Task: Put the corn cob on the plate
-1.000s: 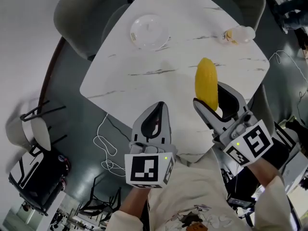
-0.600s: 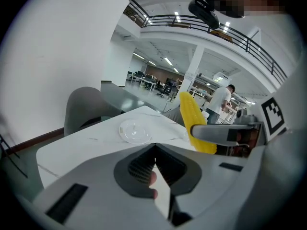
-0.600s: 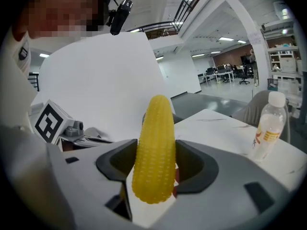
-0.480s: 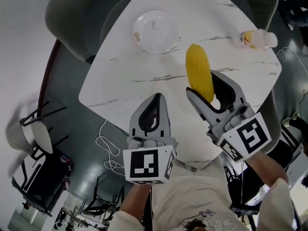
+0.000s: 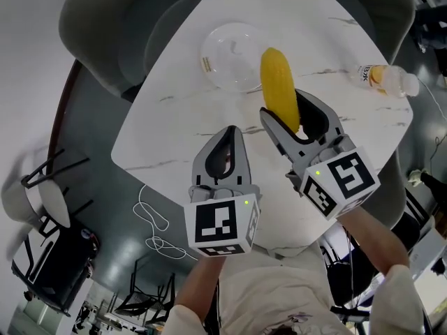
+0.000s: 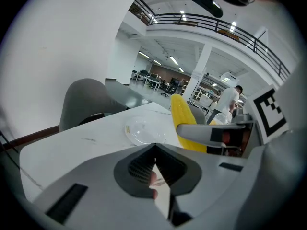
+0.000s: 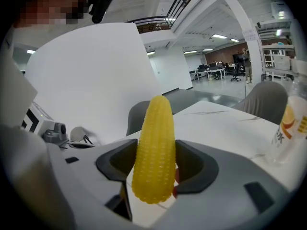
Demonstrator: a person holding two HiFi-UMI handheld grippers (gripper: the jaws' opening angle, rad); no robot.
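Plainly, the right gripper (image 5: 283, 108) is clenched on the yellow, knobbly corn cob (image 5: 277, 89), its jaws pressing the cob's sides a little above its blunt end, with the tapered tip pointing away from the person. In the head view the blunt end is hidden behind that gripper's jaw, and the tip covers the right rim of the clear round plastic plate (image 5: 225, 44). Whether the tip hangs over the plate or just short of it cannot be told.

The plate lies on the white marble-veined table (image 5: 174, 131). In the left gripper view its near edge is cut off by the gripper's own body. The clear plastic bottle with an orange label (image 5: 388, 79) lies far right on the table; its print is too blurred to read.

The left gripper (image 5: 230, 131) has its jaws pressed together on nothing, above the table's near side.

A second ago the cob was above bare table, well right of the plate; it has since come up against the plate's rim. The left gripper stays closed beside the right one.
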